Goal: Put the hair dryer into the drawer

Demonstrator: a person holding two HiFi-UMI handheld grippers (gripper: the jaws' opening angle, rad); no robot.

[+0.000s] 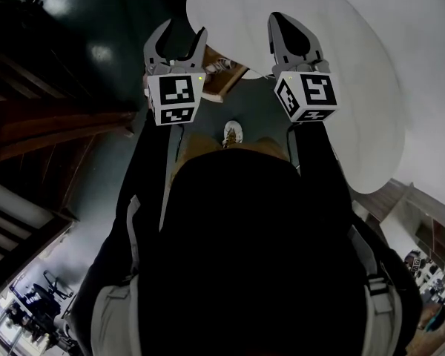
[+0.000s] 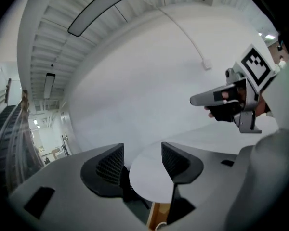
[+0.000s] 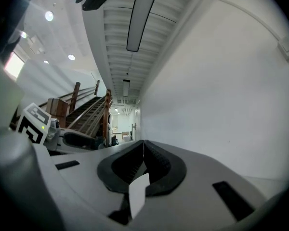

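White round tabletop point(image 1: 371, 87) lies beyond both: left tool point(image 1: 179, 39) released, empty; right tool point(image 1: 285, 28) clenched on nothing.

A round white bench point(image 1: 371, 65) fills the upper right of the head view. Its top is smooth and evenly lit, and its curved edge sweeps from the top of the view down the right side. Under its near edge a piece of brown wood point(image 1: 226, 80) shows; what it belongs to cannot be told. In the left gripper view the same top appears as a pale disc with the wood just below its rim. Below lies a dark, glossy floor point(image 1: 96, 47) that carries bright reflections of lights. The person's white shoe point(image 1: 232, 133) stands on the floor near the bench's edge, and a wooden staircase point(image 1: 37, 124) stands at the left.
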